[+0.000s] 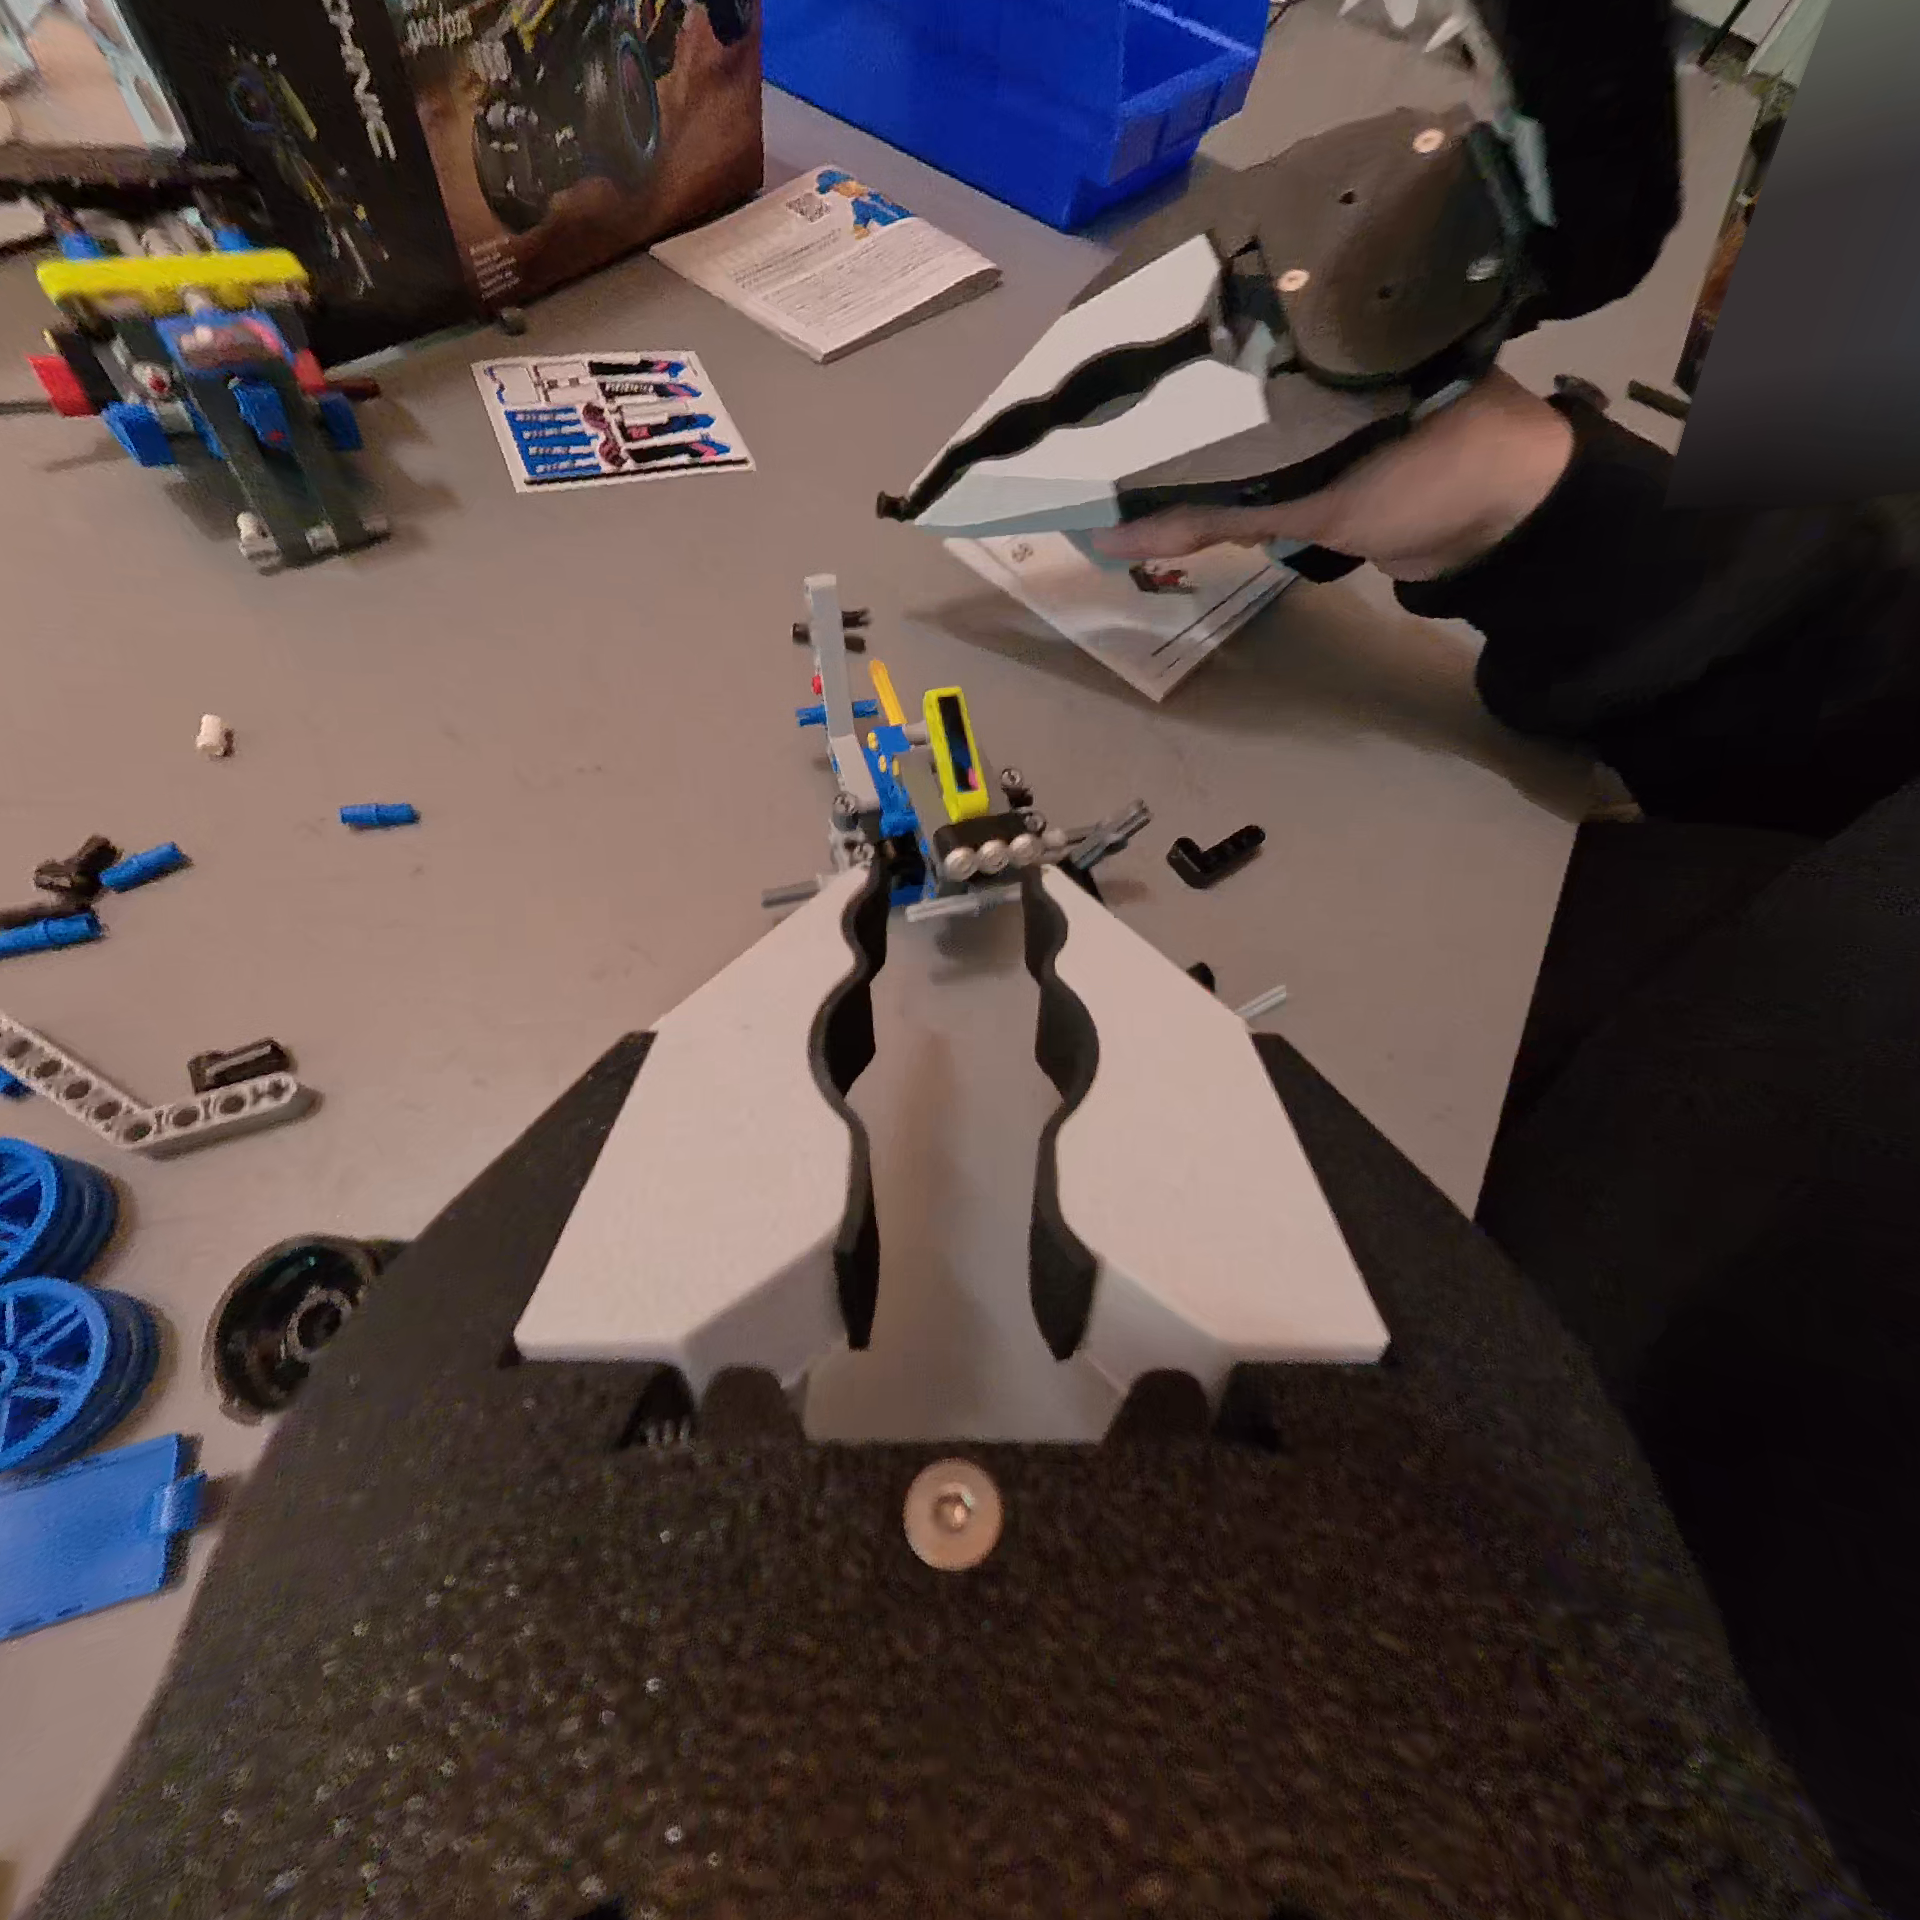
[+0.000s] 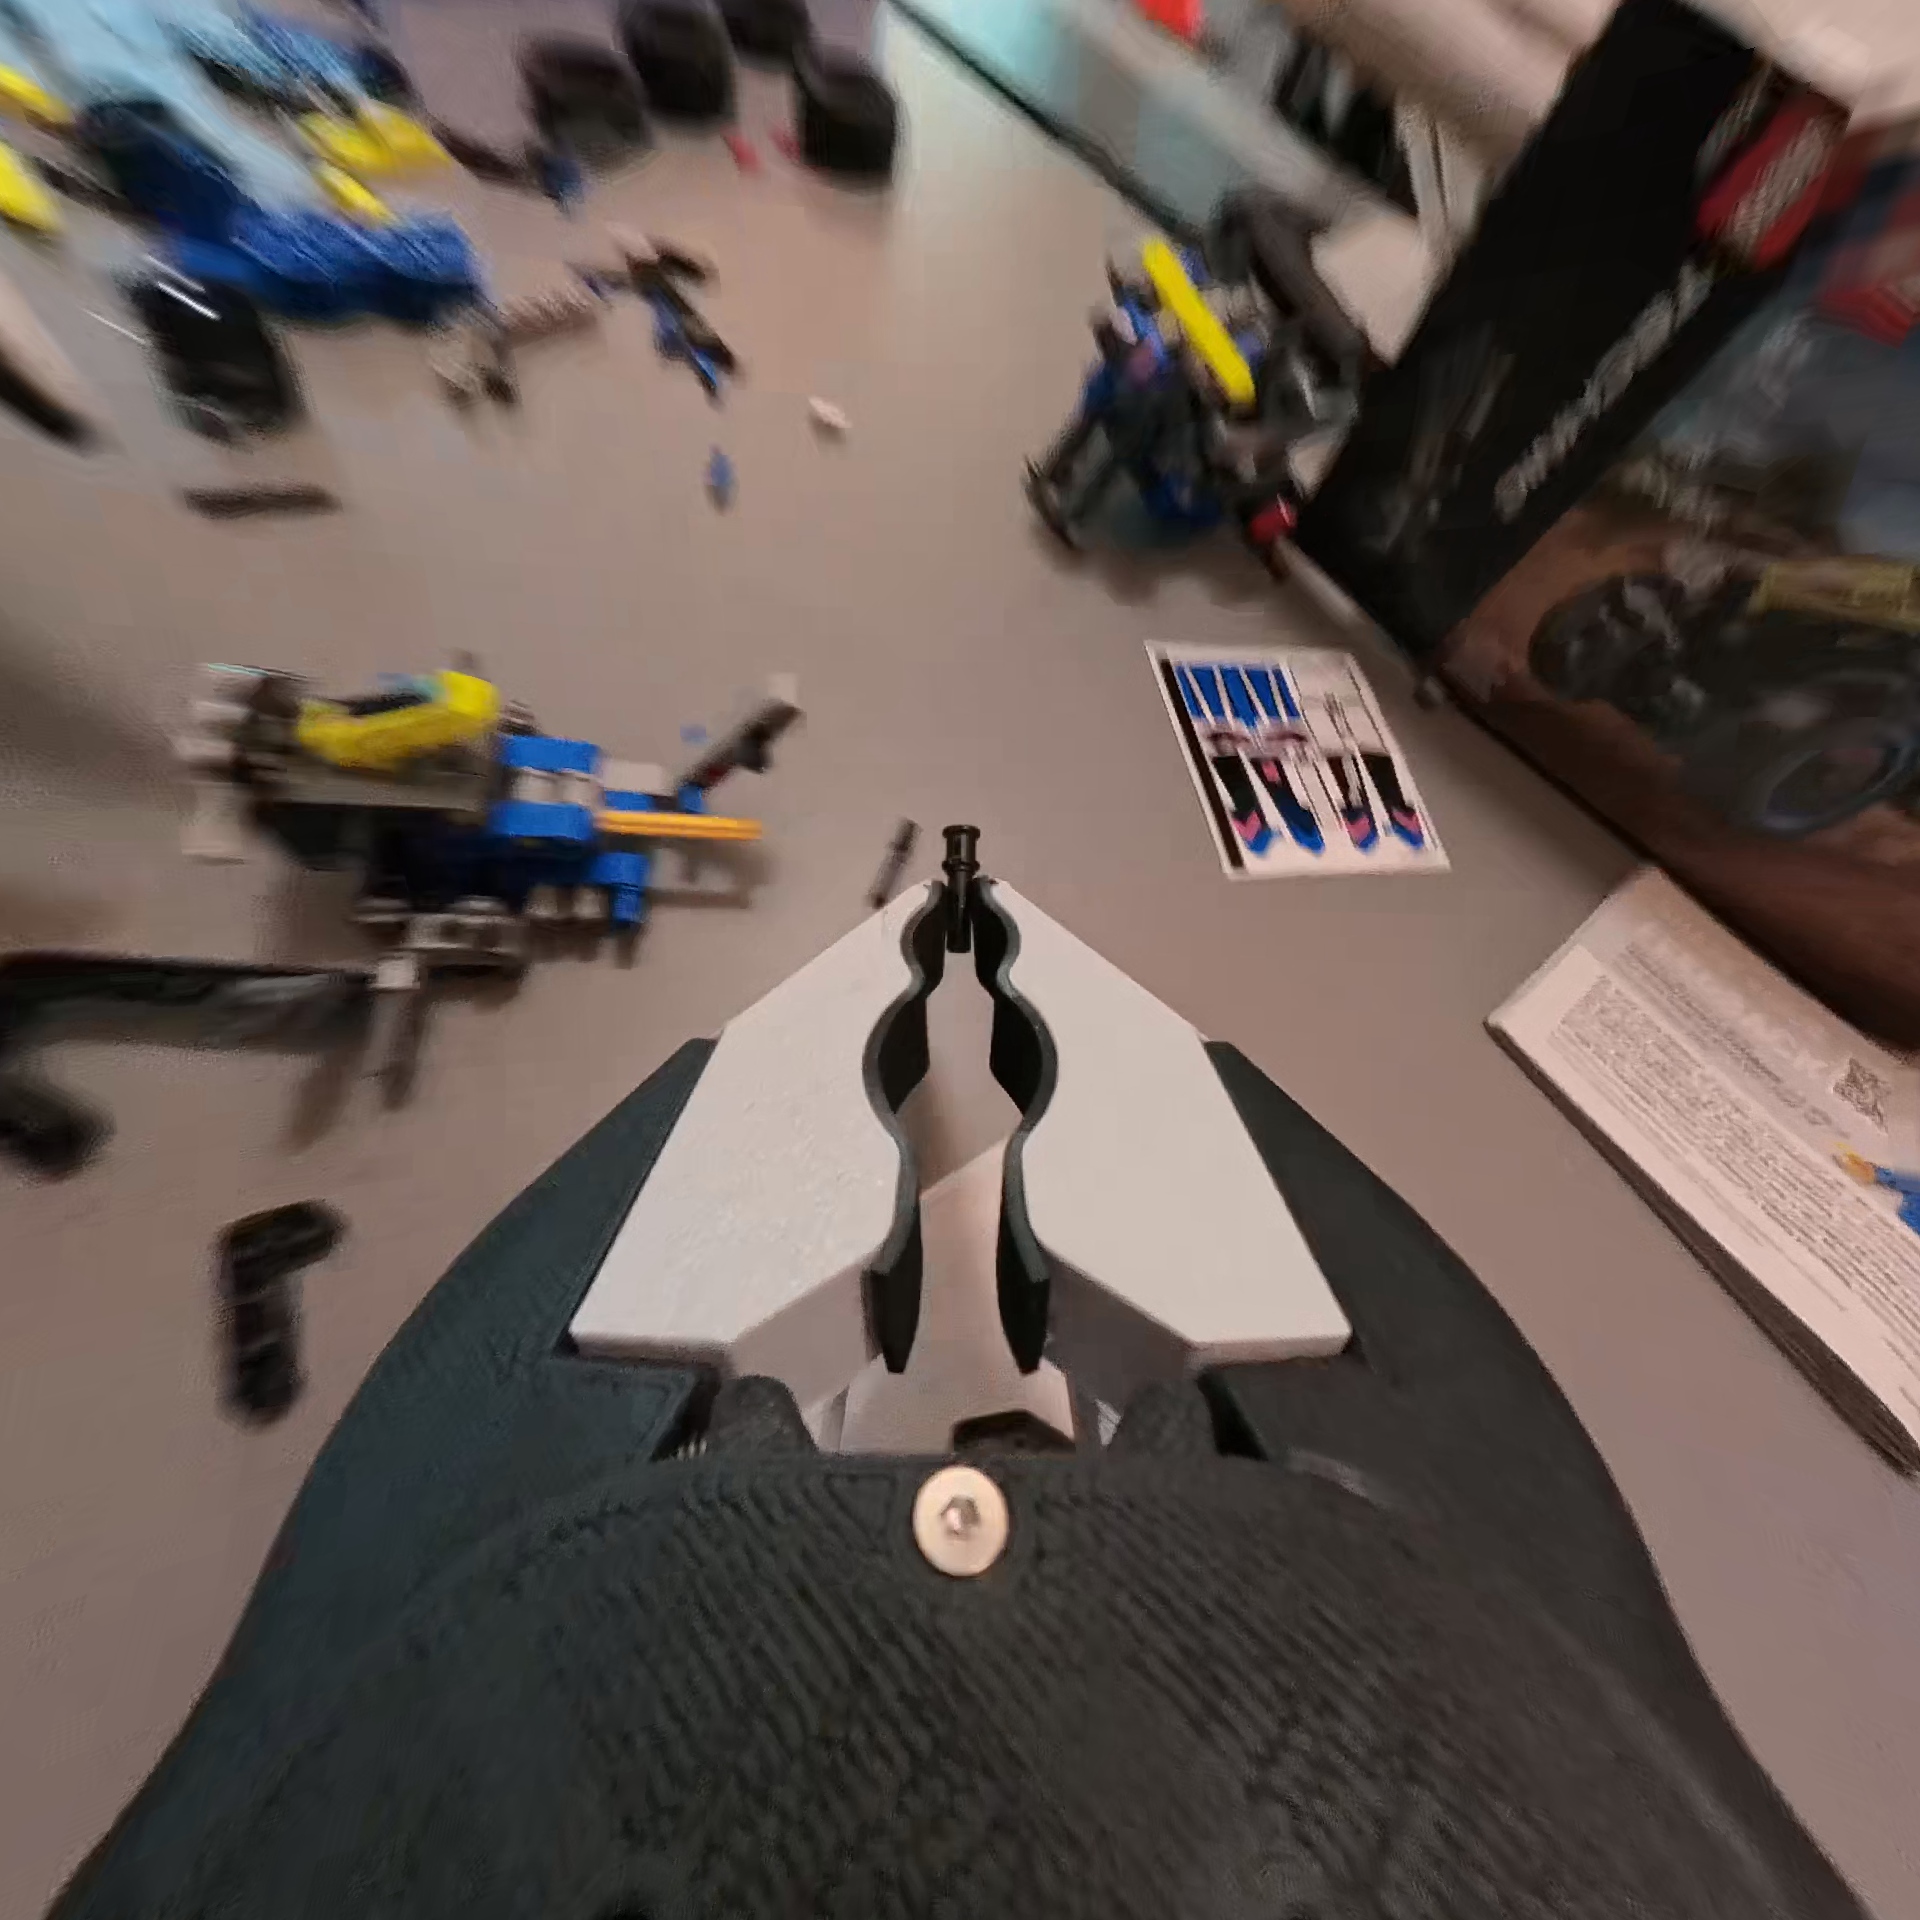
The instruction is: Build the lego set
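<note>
My left gripper (image 1: 958, 883) is shut on the near end of a small brick assembly (image 1: 914, 769) of blue, grey and yellow parts with a black beam carrying grey pins. It holds the assembly just over the grey table (image 1: 520, 644). The assembly shows blurred in the right wrist view (image 2: 499, 800). My right gripper (image 2: 958, 899) is shut on a small black pin (image 2: 958, 862) that sticks out past its tips. In the left wrist view the right gripper (image 1: 914, 504) hangs above and beyond the assembly, held by a hand (image 1: 1382, 488).
A partly built blue and yellow vehicle (image 1: 197, 364), a dark product box (image 1: 468, 135), a blue bin (image 1: 1039, 94), two booklets (image 1: 831, 260) (image 1: 1132, 603) and a sticker sheet (image 1: 613, 416) lie beyond. Blue wheels (image 1: 52, 1351), a black L-piece (image 1: 1216, 852) and loose pins lie around. The left gripper's tips are roughly 15 centimetres from the right gripper's.
</note>
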### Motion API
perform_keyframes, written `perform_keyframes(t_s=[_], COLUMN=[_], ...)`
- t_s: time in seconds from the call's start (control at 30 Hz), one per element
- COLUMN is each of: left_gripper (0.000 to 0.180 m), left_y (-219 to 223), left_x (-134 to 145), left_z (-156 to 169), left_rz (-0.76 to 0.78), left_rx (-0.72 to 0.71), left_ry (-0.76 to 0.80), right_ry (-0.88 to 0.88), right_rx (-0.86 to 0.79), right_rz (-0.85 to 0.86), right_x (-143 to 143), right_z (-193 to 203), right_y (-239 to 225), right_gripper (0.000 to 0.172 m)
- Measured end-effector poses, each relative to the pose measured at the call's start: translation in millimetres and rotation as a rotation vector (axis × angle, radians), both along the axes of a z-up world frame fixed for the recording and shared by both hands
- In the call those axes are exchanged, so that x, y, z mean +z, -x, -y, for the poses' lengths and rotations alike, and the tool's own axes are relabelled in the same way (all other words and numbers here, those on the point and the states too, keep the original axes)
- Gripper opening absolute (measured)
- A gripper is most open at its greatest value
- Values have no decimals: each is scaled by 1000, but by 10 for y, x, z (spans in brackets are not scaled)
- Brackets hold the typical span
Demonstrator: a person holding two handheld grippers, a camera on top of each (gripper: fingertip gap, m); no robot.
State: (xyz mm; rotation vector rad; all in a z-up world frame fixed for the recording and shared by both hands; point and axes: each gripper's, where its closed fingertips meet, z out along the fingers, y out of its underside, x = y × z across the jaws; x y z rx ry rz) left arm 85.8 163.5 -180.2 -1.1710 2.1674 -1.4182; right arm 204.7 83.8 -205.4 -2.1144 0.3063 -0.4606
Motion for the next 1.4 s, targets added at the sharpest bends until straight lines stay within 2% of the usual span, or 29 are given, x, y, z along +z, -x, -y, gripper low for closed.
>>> perform_keyframes(t_s=[0.07,0.13,0.2,0.27,0.37,0.5,0.67,0.8,0.97,1.1,1.4], left_gripper=[22,22,23,24,25,31,29,28,27,24,22], left_y=[8,31,70,102,152,212,314,395,493,550,583], left_x=[109,215,270,281,219,77,33,24,70,7,22], left_z=[131,314,531,749,1066,1431,1810,1941,2030,2091,2159], left_rz=[41,105,176,249,315,306,283,238,234,265,274], left_rx=[-38,-95,-172,-248,-369,-493,-578,-598,-605,-614,-568], left_ry=[-7,-35,-97,-176,-269,-323,-278,-218,-171,-228,-188], right_ry=[-108,-168,-202,-160,-137,-212,-356,-350,-252,-183,-181], right_rx=[63,167,199,246,240,293,418,468,466,437,416], right_rz=[-1,-62,-95,-155,-223,-264,-137,29,224,212,361], right_x=[214,283,302,200,116,150,378,395,321,176,247], right_z=[53,122,261,436,703,917,1058,1170,1229,1251,1337], right_y=[262,627,882,1100,1205,1289,1480,1567,1590,1608,1700], right_gripper=[2,2,2,2,2,3,2,2,2,2,2])
